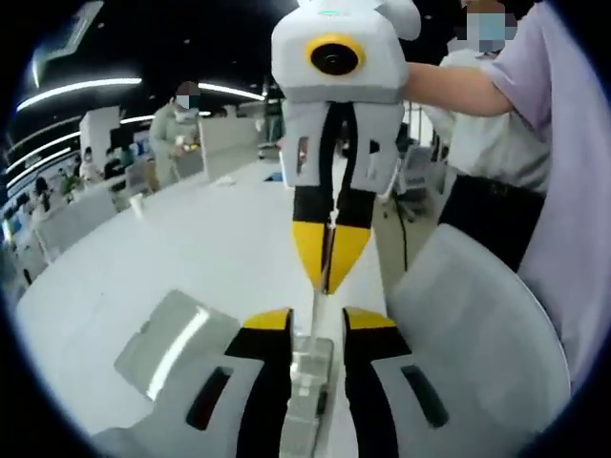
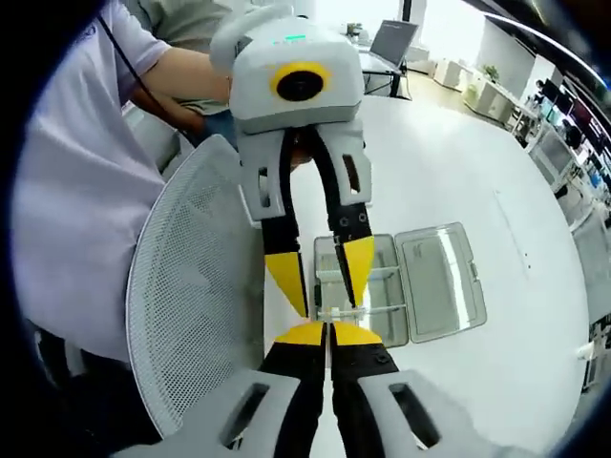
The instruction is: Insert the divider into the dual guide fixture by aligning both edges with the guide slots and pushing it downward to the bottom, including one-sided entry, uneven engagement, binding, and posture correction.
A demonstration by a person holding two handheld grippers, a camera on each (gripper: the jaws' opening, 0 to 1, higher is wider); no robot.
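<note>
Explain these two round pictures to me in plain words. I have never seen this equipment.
A person in a pale shirt holds a tool in each hand; no robot is involved. Each picture comes from a camera riding on one tool. In the left gripper view, the left hand-held gripper is open around a clear plastic piece, facing the right hand-held gripper. In the right gripper view, that right one is pinched shut, apparently on a thin clear strip. Below lies an open clear box on a white table.
</note>
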